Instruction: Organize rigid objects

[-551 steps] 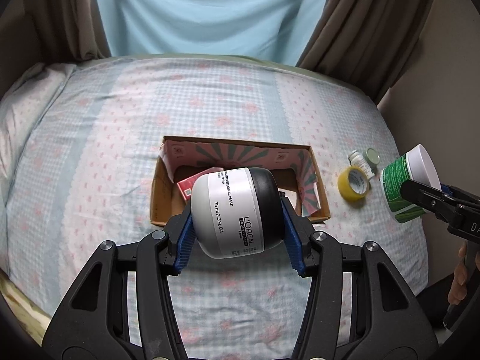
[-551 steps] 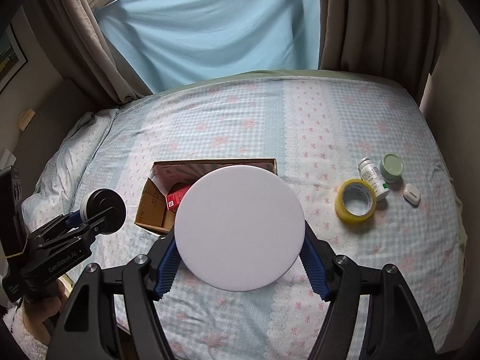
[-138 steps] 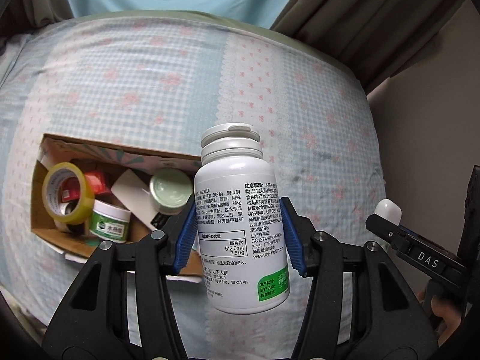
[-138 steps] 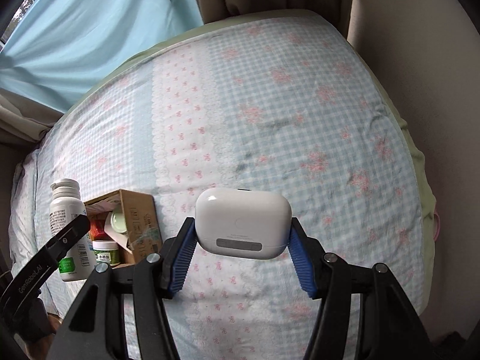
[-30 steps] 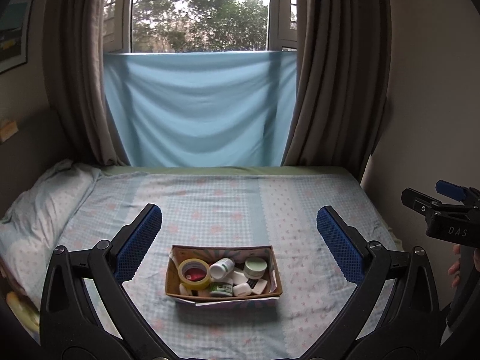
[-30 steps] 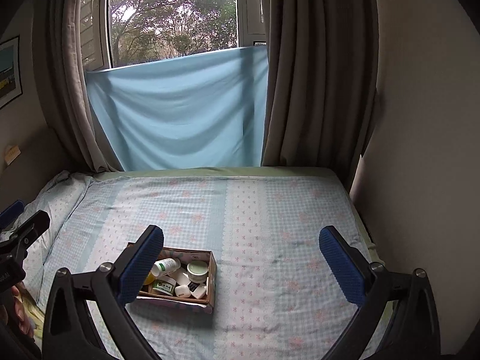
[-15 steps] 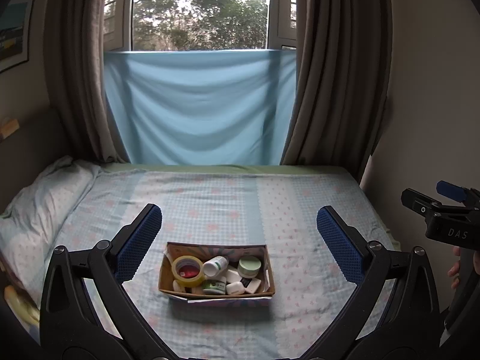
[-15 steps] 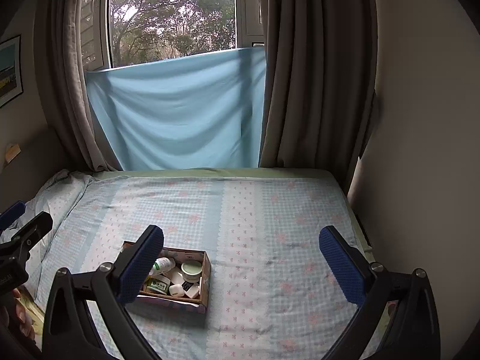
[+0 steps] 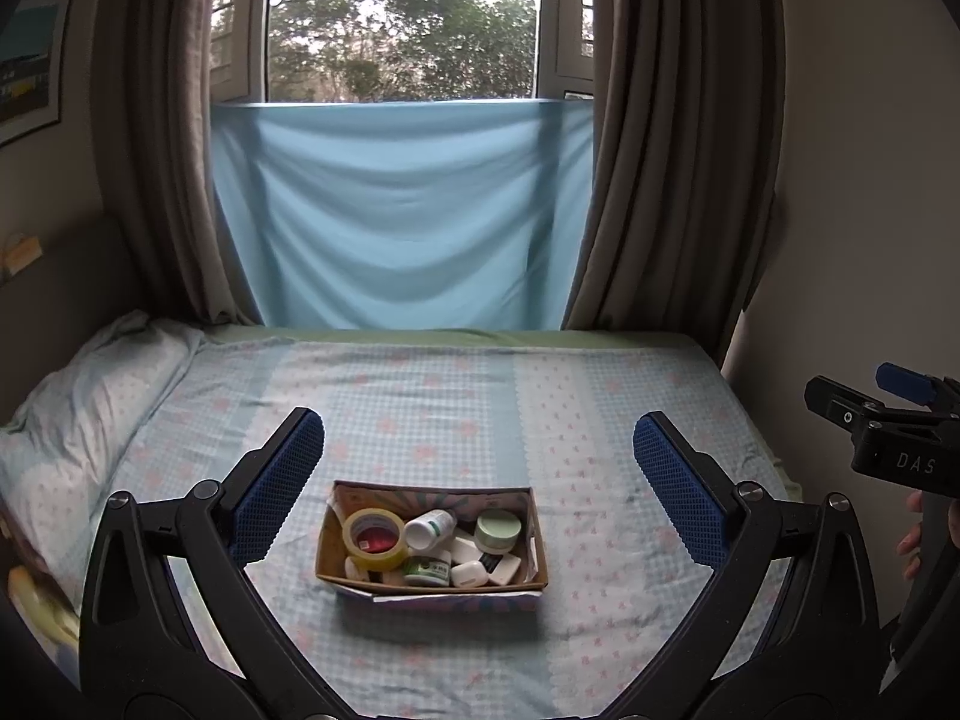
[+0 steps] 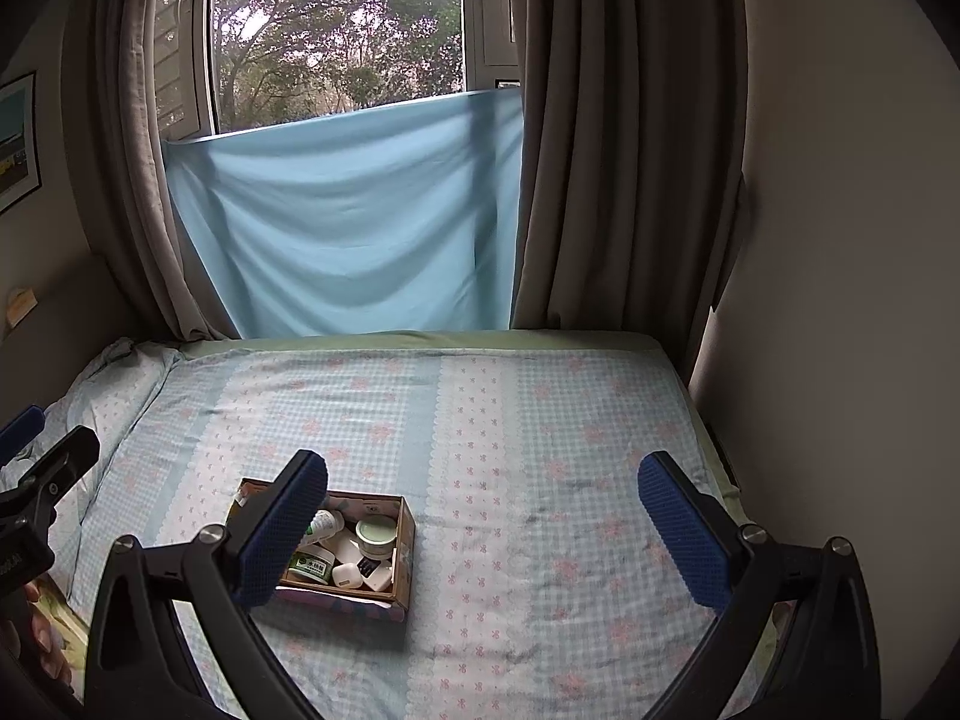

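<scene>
Both tools are spread wide and grip nothing: the left tool (image 9: 480,468) and the right tool (image 10: 483,513) hang above the near edge of the bed (image 9: 456,402), blue pads far apart. The bed wears a pale blue checked sheet with pink flowers, and a pillow (image 9: 90,396) lies at its left edge. Near the bed's near edge, left of its middle, sits an open cardboard box (image 9: 432,589), shallow and brown with a patterned lining. Everything is packed inside it. A yellow tape roll (image 9: 373,534) fills the box's left end, with something red showing through its hole. A white bottle (image 9: 429,527) lies on its side just beside the roll. A round pale green lid (image 9: 497,529) sits toward the right end. A small green-labelled jar (image 9: 427,570) rests at the near wall, with a white earbud case (image 9: 467,573) just beside it.
</scene>
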The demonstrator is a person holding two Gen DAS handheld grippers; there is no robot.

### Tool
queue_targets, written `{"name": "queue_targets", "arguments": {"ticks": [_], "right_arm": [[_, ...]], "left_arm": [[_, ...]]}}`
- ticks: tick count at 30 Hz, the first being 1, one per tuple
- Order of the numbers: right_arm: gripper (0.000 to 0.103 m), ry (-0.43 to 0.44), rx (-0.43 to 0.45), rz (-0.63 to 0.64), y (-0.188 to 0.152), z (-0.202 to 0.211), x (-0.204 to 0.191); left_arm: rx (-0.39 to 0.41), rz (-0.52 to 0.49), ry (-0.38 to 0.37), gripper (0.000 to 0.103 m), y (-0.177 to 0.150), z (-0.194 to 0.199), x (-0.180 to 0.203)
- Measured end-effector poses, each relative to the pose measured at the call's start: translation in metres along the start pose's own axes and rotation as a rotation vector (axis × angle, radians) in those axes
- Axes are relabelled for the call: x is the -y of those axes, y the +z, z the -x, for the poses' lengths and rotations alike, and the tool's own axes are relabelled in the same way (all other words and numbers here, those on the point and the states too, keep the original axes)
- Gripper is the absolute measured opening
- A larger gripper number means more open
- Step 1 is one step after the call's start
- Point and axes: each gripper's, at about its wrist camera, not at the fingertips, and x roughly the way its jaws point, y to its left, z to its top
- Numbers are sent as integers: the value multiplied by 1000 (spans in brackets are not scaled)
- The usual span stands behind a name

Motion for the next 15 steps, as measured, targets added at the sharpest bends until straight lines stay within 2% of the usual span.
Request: {"name": "queue_targets", "arguments": {"ticks": [15], "right_arm": [[103, -16, 6, -4, 0, 7, -4]], "left_arm": [[5, 4, -14, 103, -2, 7, -5]]}}
